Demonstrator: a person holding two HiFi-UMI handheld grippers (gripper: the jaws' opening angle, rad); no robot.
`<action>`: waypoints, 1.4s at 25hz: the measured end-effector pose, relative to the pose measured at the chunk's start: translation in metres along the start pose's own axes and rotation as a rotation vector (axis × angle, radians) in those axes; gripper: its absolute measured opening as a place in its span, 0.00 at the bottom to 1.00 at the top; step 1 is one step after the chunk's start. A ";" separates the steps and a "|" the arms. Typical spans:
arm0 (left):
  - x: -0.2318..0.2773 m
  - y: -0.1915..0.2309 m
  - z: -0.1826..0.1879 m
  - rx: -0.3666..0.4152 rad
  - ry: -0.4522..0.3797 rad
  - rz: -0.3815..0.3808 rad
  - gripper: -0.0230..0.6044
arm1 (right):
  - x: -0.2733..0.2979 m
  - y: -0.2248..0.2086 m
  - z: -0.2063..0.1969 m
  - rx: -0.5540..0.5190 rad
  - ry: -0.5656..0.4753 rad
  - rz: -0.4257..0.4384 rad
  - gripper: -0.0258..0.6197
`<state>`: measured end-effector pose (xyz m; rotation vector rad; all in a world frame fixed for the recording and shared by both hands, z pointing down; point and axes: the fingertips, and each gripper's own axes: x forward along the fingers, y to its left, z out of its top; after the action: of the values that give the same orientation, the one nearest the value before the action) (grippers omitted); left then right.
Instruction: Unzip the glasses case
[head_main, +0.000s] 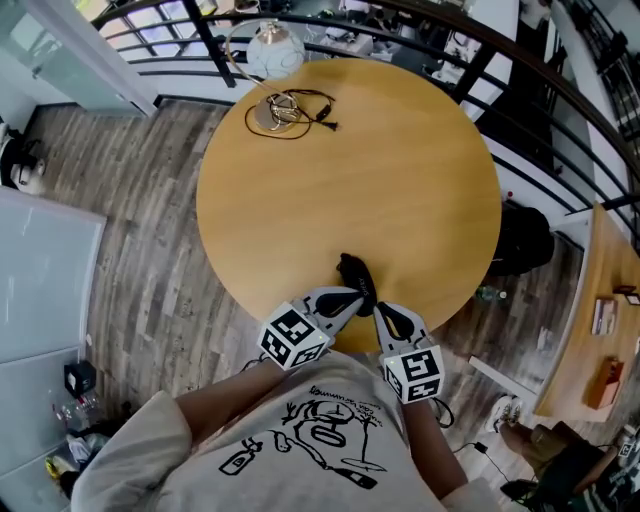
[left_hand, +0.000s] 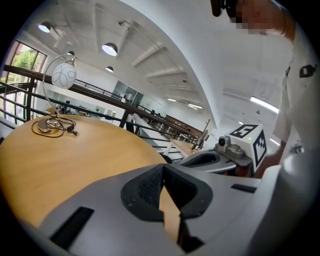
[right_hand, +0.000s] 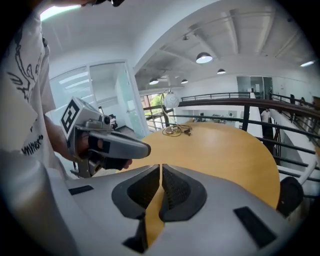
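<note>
A small black glasses case lies near the front edge of the round wooden table; only the head view shows it. My left gripper is just in front of the case, pointing at it from the left. In its own view its jaws meet at the tips with nothing between them. My right gripper sits a little to the right of the case and nearer the table's edge. It is shut too, and empty. Each gripper shows in the other's view: the right gripper, the left gripper.
A lamp with a white globe and a coiled black cable stand at the table's far side. A dark curved railing runs behind the table. Beyond the table's front edge is a wood floor.
</note>
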<state>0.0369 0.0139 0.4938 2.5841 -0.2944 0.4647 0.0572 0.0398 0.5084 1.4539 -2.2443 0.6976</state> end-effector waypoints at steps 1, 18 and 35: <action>0.006 0.002 -0.006 0.004 0.021 -0.002 0.05 | 0.003 -0.003 -0.009 -0.017 0.032 0.004 0.08; 0.084 0.044 -0.117 0.044 0.366 -0.011 0.05 | 0.052 -0.026 -0.176 -0.244 0.582 0.150 0.18; 0.106 0.062 -0.152 0.195 0.473 -0.010 0.05 | 0.089 -0.033 -0.229 -0.215 0.677 0.187 0.20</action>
<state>0.0754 0.0249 0.6849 2.5554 -0.0728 1.1224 0.0623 0.0984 0.7488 0.7532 -1.8510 0.8226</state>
